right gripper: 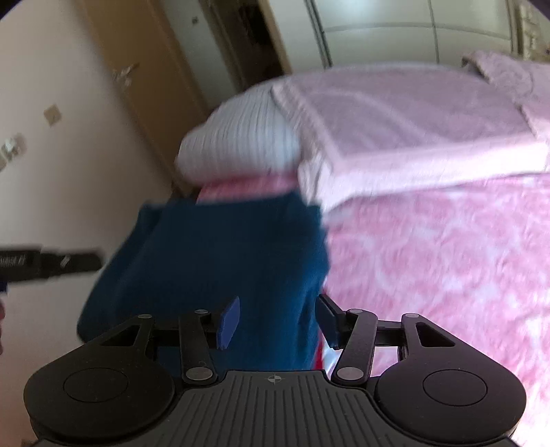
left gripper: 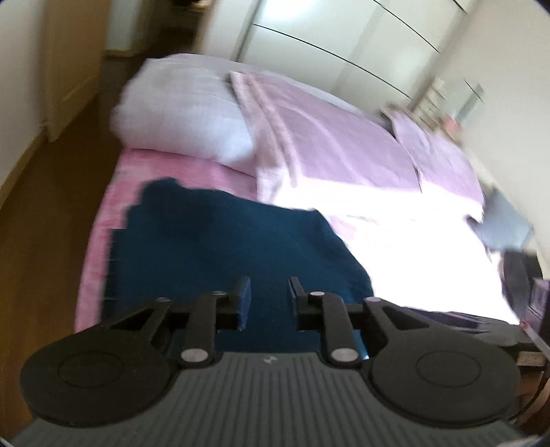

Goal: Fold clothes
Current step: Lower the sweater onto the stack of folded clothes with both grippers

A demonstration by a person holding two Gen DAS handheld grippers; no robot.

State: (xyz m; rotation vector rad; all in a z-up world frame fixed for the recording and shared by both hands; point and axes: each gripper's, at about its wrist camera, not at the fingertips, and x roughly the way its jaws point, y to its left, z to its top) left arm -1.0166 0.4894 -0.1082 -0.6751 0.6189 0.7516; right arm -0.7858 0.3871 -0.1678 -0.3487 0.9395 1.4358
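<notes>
Both jaws gape on the left hand-held gripper (left gripper: 266, 295) and right hand-held gripper (right gripper: 276, 319), holding nothing; the blue garment (left gripper: 220, 240), lying at twelve o'clock, could bunch under a shallow pinch.

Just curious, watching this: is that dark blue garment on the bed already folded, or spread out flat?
Cannot tell for certain. The dark blue garment lies as a compact, roughly rectangular shape on the pink bedspread, suggesting folding, but blur hides any layers.

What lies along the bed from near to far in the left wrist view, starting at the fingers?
Fingers → dark blue garment → pink bedspread → white pillow → wardrobe.
</notes>
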